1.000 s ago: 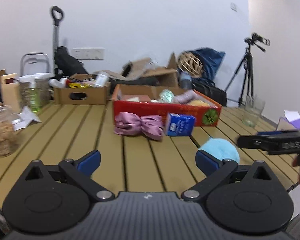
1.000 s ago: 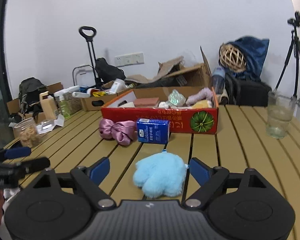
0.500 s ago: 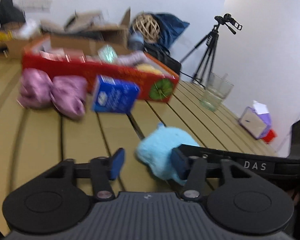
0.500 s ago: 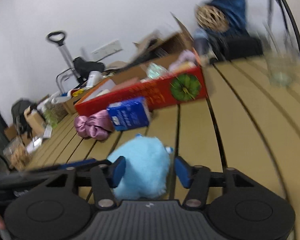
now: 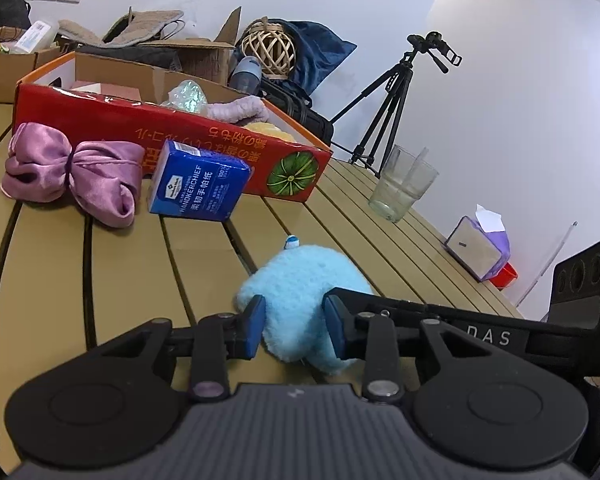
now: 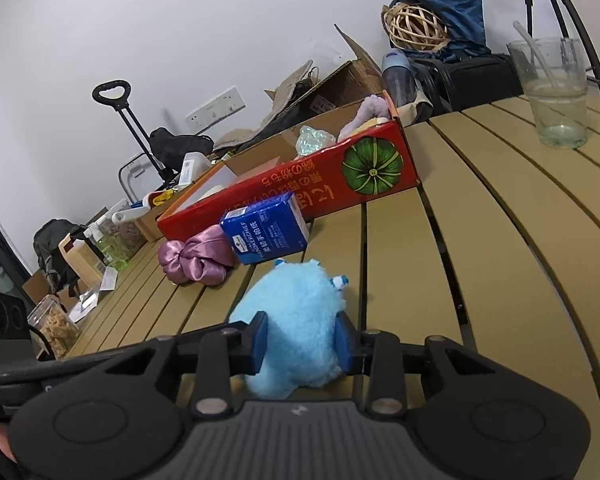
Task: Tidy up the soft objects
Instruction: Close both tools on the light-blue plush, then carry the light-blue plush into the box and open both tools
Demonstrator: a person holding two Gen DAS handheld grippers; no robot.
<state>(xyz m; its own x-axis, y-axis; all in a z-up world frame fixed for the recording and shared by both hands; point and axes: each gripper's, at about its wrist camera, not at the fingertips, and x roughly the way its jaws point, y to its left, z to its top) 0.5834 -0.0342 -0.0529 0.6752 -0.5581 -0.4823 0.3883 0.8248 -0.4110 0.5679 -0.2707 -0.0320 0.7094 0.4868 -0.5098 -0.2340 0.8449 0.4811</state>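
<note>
Both hand-held grippers, left [image 5: 294, 330] and right [image 6: 302, 342], have closed on the plush [image 6: 296, 312]; ahead, bow [image 5: 72, 174] and tissues [image 5: 198, 188] remain outside the box [image 5: 172, 136].

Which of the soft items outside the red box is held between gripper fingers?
The fluffy blue plush: both the left gripper and right gripper clamp it. The purple satin bow lies untouched.

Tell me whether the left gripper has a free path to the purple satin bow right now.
Probably not yet: the left gripper is closed around the blue plush toy, as is the right gripper. The bare table toward the purple satin bow looks unobstructed, so releasing the plush should free it.
</note>
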